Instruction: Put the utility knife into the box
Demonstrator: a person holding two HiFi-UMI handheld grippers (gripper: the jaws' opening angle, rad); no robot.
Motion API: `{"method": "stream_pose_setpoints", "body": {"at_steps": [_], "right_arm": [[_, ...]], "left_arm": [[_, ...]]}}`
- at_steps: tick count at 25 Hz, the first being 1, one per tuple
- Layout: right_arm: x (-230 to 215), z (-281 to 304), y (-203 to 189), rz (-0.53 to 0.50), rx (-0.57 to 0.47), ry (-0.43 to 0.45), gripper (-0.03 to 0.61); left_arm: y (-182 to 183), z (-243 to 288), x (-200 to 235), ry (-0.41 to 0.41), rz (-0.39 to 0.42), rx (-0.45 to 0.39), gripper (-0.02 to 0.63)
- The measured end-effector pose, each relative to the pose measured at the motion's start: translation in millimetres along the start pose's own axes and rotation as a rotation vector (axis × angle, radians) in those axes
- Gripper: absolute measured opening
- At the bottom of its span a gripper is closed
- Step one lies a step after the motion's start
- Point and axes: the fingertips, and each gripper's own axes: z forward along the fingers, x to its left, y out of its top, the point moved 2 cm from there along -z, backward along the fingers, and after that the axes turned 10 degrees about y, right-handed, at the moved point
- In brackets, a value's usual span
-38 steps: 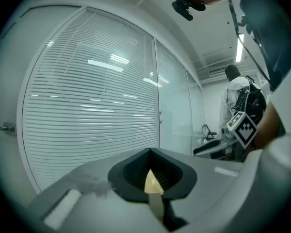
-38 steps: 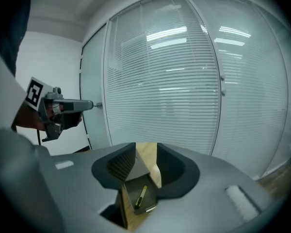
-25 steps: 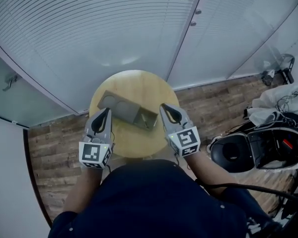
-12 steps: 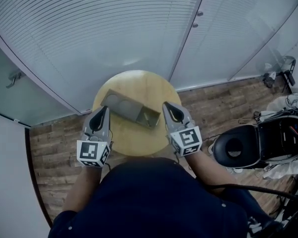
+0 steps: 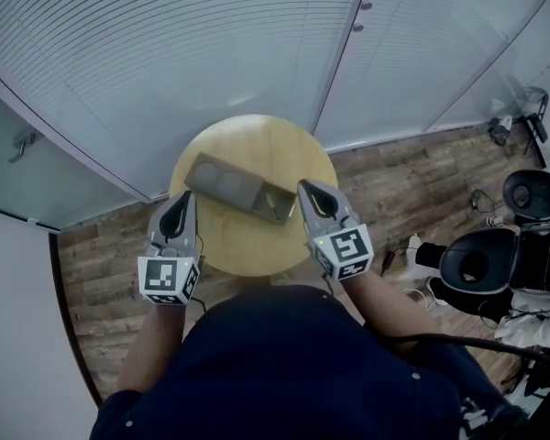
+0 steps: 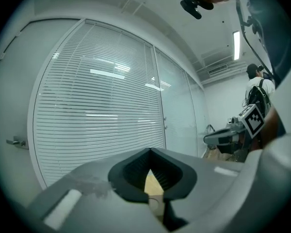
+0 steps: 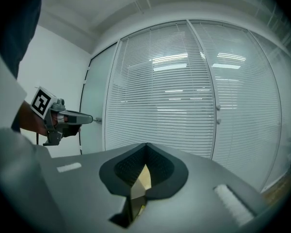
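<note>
A grey oblong box (image 5: 222, 181) lies across a round wooden table (image 5: 257, 149). It has two round hollows at its left and an open compartment at its right end (image 5: 275, 204). Something small and dark lies in that compartment, and I cannot tell whether it is the utility knife. My left gripper (image 5: 187, 198) hangs over the table's near left edge, just short of the box, jaws shut and empty. My right gripper (image 5: 307, 187) is at the box's right end, also shut with nothing between its jaws. Each gripper view shows closed jaw tips (image 6: 148, 150) (image 7: 145, 144) and the other gripper (image 6: 228, 136) (image 7: 63, 118).
Behind the table stands a curved wall of white blinds (image 5: 165, 53) and a glass door (image 5: 412, 44). Black equipment and cables (image 5: 504, 264) lie on the wooden floor (image 5: 394, 172) at the right. The person's dark-clothed body (image 5: 284, 365) fills the bottom of the head view.
The head camera has shifted, so the table and box sit a little higher in the picture. The left gripper has drifted slightly left. Both grippers stay beside the box.
</note>
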Motion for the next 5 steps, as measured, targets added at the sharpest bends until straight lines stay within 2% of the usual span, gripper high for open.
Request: {"method": "stream_pose_setpoints", "body": {"at_steps": [5], "right_arm": [[-0.6, 0.2, 2.0, -0.008, -0.004, -0.004, 0.008]], "left_arm": [[4.8, 0.6, 12.2, 0.019, 0.013, 0.005, 0.003]]}}
